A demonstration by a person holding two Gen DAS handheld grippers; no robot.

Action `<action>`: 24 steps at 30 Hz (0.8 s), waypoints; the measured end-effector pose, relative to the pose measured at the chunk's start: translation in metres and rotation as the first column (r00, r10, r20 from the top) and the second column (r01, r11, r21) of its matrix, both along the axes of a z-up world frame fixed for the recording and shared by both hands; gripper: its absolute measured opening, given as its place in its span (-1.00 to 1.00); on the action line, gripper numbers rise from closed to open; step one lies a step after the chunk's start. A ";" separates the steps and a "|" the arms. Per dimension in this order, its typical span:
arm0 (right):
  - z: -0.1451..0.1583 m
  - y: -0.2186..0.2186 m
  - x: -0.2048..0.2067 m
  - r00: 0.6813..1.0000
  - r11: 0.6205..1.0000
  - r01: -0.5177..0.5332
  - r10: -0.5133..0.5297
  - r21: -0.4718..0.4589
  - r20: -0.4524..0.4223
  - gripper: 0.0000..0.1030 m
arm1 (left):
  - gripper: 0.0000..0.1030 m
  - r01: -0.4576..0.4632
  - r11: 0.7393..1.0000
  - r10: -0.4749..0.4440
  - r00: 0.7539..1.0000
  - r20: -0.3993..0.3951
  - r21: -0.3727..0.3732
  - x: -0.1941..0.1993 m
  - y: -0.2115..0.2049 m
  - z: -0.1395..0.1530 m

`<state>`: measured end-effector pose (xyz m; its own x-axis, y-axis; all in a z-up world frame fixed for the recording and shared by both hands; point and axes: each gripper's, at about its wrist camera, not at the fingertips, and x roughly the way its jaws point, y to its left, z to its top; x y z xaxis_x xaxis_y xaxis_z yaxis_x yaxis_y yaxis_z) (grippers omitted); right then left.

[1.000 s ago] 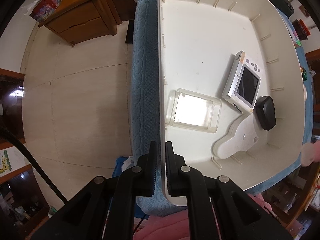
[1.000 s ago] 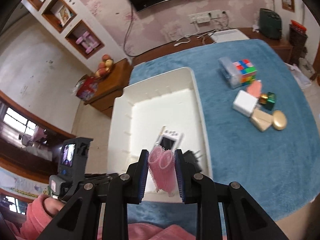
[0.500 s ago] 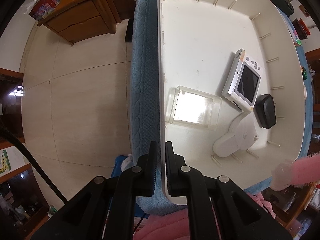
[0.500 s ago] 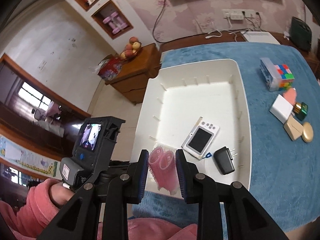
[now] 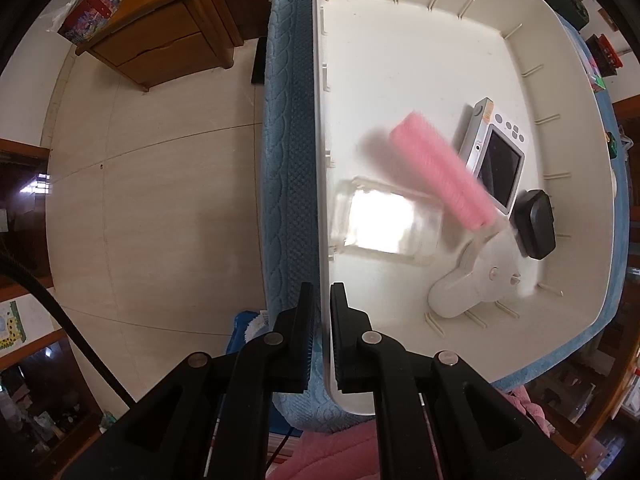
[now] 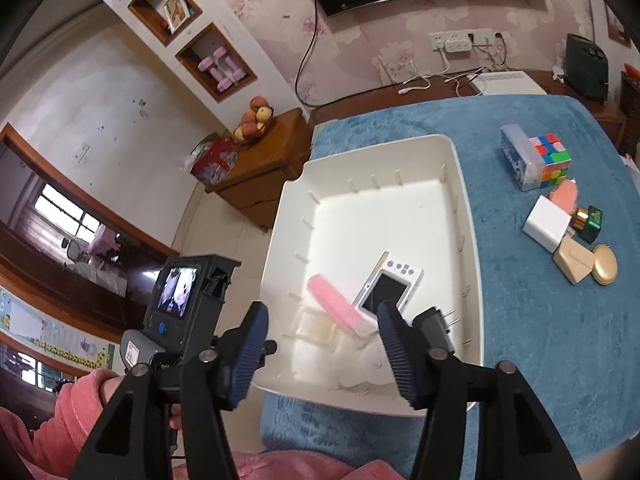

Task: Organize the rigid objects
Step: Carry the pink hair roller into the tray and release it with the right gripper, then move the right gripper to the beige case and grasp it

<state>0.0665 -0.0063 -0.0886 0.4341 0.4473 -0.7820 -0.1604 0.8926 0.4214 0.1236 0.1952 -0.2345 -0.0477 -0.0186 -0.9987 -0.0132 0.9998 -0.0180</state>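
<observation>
Pink roller [image 6: 335, 307] loose in bin [image 6: 466, 208]; right hand-held gripper [image 6: 318, 346] just opened, empty; left [image 5: 320, 334] clamps rim.

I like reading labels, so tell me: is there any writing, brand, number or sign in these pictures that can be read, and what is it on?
None can be read for certain.
Red sticker on the left gripper's handle: print too small.
White lettering below that sticker: blurred.
Silver camera: buttons only, markings unreadable.
Blue-patterned clear box beside the puzzle cube: printing too blurred.
Red box on the wooden cabinet: pattern only.
</observation>
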 end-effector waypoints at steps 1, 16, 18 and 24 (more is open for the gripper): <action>0.001 -0.003 0.001 1.000 1.000 0.009 -0.009 -0.006 0.008 0.23 | -0.84 -0.001 1.000 0.001 1.000 0.000 0.002 0.000 0.000 0.000; 0.002 -0.049 0.013 0.988 0.968 0.074 -0.039 -0.241 0.149 0.55 | -0.83 -0.047 0.998 0.048 0.999 -0.020 0.031 0.013 -0.002 -0.007; -0.001 -0.055 0.016 0.986 0.951 0.071 -0.021 -0.300 0.165 0.56 | -0.83 -0.058 0.998 0.059 0.998 -0.022 0.035 0.015 -0.001 -0.007; -0.010 -0.065 0.024 0.974 0.888 0.045 0.063 -0.457 0.218 0.58 | -0.82 -0.087 0.995 0.089 0.996 -0.032 0.055 0.019 -0.001 -0.010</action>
<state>0.0906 -0.0716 -0.0983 0.6171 0.0690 -0.7839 -0.2102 0.9744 -0.0797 0.1422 0.1947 -0.2444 -0.0824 0.0288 -0.9962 -0.1005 0.9943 0.0370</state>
